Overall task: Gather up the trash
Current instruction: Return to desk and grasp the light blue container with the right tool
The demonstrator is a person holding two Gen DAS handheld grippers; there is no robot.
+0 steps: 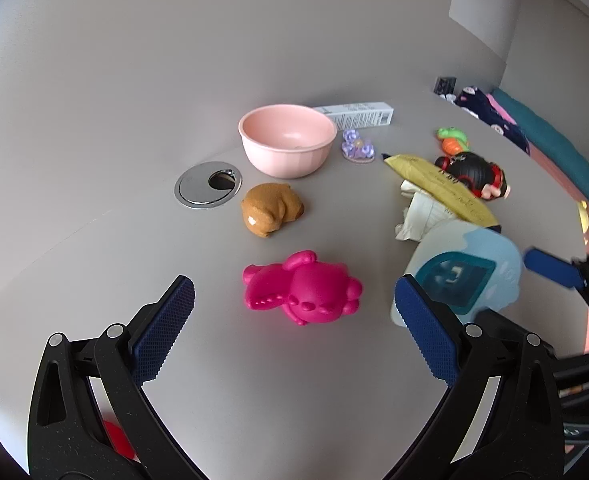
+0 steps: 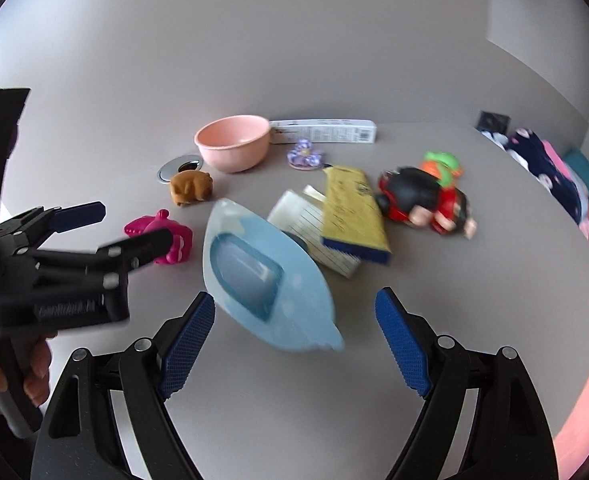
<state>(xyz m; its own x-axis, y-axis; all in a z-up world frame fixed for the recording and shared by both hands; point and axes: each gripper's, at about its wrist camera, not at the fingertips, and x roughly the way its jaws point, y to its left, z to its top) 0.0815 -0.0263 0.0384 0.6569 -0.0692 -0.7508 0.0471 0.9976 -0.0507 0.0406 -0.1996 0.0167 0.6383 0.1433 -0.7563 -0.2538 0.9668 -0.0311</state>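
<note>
A light blue plastic blister package (image 2: 262, 276) lies on the grey table (image 2: 334, 400), also seen in the left wrist view (image 1: 466, 276). Behind it lie a yellow wrapper (image 2: 354, 208) (image 1: 442, 188) over a crumpled white lined paper (image 2: 314, 232) (image 1: 422, 216). A white carton (image 2: 326, 131) (image 1: 358, 114) lies at the back. My right gripper (image 2: 294, 328) is open, its jaws on either side of the package's near end. My left gripper (image 1: 294, 320) is open above a pink toy (image 1: 302, 288).
A pink bowl (image 1: 286, 140) (image 2: 232, 142), brown dog toy (image 1: 272, 208) (image 2: 190, 188), purple flower toy (image 1: 357, 146), a black-haired doll (image 2: 422, 200) (image 1: 474, 172) and a green-orange toy (image 2: 442, 166) sit on the table. A metal cable grommet (image 1: 208, 190) is set in it.
</note>
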